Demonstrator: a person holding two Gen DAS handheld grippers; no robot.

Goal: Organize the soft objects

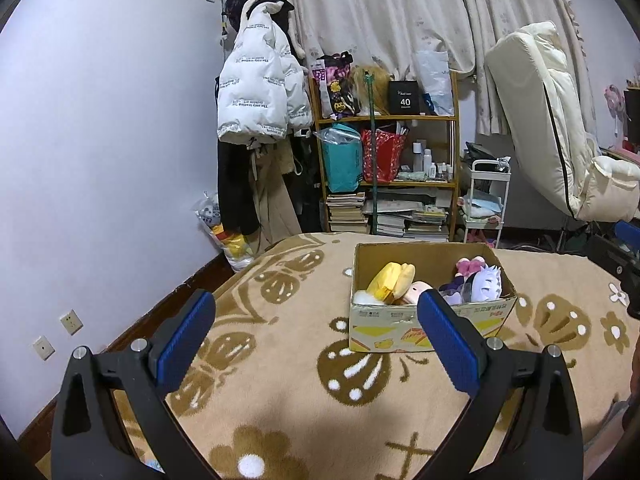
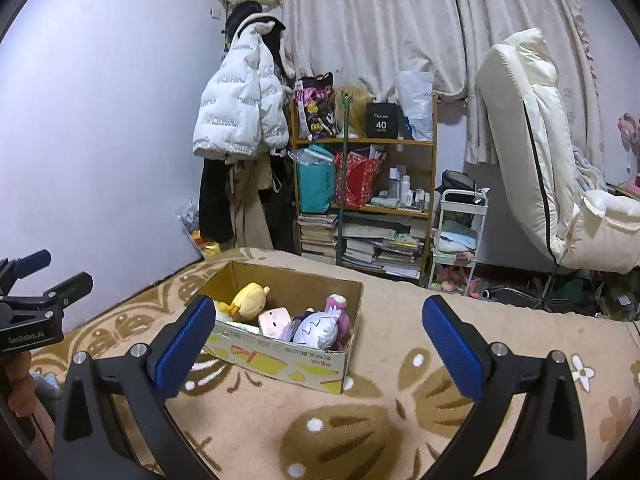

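- A bed covered by a tan fleece blanket with brown flower and butterfly shapes (image 1: 280, 380) fills the foreground of a bedroom with pale lilac walls
- Behind the bed stands a wooden open shelf unit (image 1: 386, 176) crammed with bags, bottles and stacked books; a white puffer jacket with printed text (image 1: 258, 92) hangs to its left, and floral cream curtains (image 1: 380, 8) hang behind
- A cream padded reclining chair (image 2: 536, 152) stands on the right, with a small white trolley cart (image 2: 460, 232) between it and the shelves
- An open brown cardboard box with yellow printed sides (image 1: 424, 330) sits on the blanket, holding several plush toys: a yellow plush toy (image 2: 250, 300), a pale pink square plush (image 2: 274, 320), a white-haired plush doll (image 2: 316, 330) and a purple plush (image 2: 340, 312)
- The left gripper (image 1: 316, 326), black with blue ribbed pads, has its jaws spread wide, holding nothing, above the blanket just before the box
- The right gripper (image 2: 318, 332) has its jaws equally wide and empty, the box to its left
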